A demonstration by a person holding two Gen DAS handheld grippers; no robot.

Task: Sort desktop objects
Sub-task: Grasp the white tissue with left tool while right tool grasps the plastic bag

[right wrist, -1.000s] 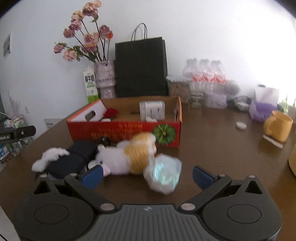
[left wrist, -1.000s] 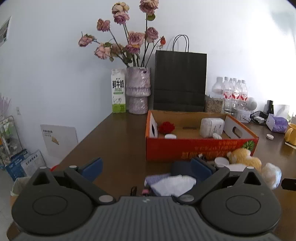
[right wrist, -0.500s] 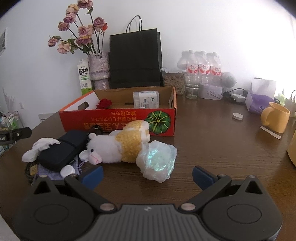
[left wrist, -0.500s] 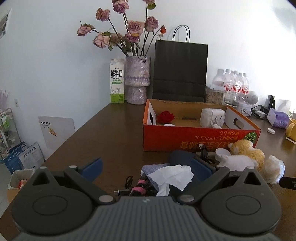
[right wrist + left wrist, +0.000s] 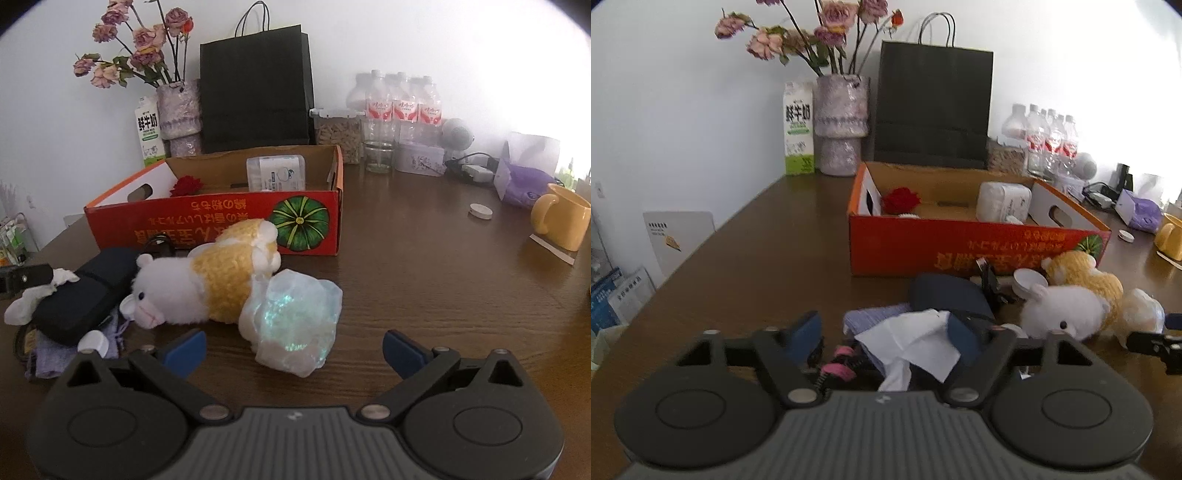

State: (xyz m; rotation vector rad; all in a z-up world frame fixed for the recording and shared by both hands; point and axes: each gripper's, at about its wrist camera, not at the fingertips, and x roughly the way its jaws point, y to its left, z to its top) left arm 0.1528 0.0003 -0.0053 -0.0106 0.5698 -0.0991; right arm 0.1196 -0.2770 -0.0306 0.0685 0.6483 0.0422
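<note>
My left gripper (image 5: 886,336) hovers low over a pile of clutter, its jaws closing. A crumpled white tissue (image 5: 916,339) lies between them, and the left pad stands apart from it. A pink hair tie (image 5: 836,363) and a dark blue case (image 5: 945,291) sit beside the tissue. My right gripper (image 5: 293,349) is open wide. A crumpled iridescent plastic bag (image 5: 295,321) lies just ahead of its fingertips. A white and yellow plush toy (image 5: 207,284) leans on the bag. Behind them stands the orange cardboard box (image 5: 221,218), which holds a red flower (image 5: 186,184) and a white pack (image 5: 277,171).
A vase of dried roses (image 5: 842,125), a milk carton (image 5: 799,129) and a black paper bag (image 5: 932,107) line the back wall. Water bottles (image 5: 402,107), a yellow mug (image 5: 561,218), a purple tissue pack (image 5: 524,184) and a white cap (image 5: 480,211) stand to the right.
Both grippers have sunk and come closer to the clutter in front of the box. The left jaws have narrowed around the tissue. The right jaws stay wide.
</note>
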